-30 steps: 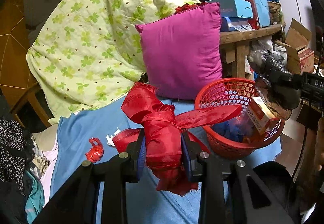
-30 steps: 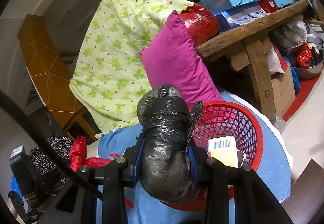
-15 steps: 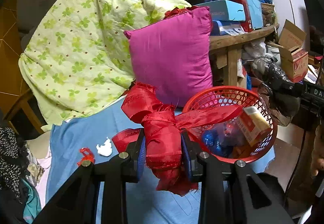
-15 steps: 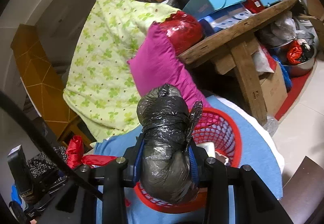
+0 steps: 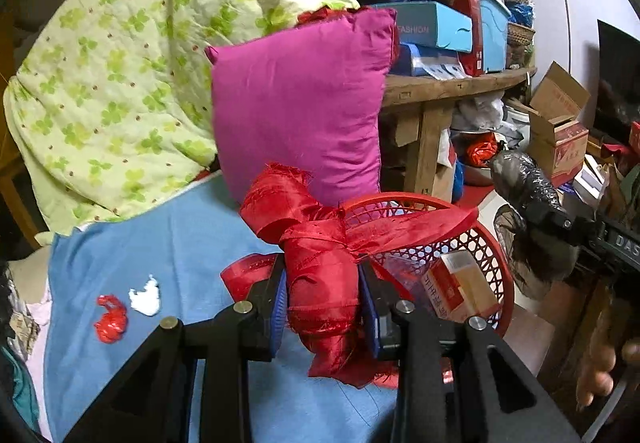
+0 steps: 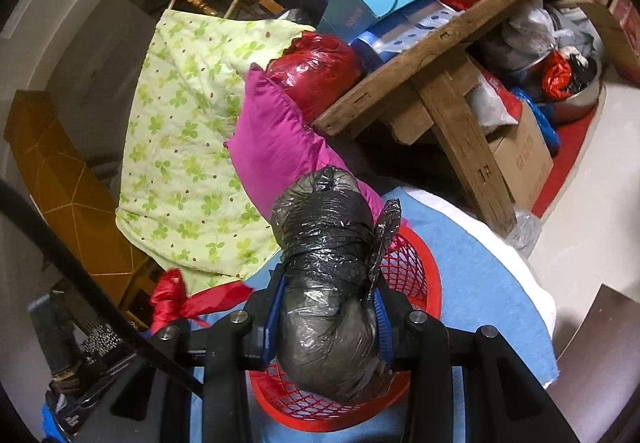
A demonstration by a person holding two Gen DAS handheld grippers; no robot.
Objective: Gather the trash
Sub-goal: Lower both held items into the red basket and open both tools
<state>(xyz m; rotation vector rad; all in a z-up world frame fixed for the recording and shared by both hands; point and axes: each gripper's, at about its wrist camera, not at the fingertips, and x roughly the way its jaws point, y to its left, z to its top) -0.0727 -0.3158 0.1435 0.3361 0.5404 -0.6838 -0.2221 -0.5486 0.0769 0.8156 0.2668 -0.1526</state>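
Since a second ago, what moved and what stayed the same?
The right claw, clamped on the crumpled black plastic bag, moved over the red mesh basket. The left claw carried the knotted red satin ribbon nearer the basket. Nothing was let go; the small red scrap and white scrap stayed put.

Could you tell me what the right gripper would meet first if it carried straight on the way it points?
Probably the red basket: the right gripper, shut on the black plastic bundle, points over it. Beyond the rim stands the magenta pillow, though depth is unclear.
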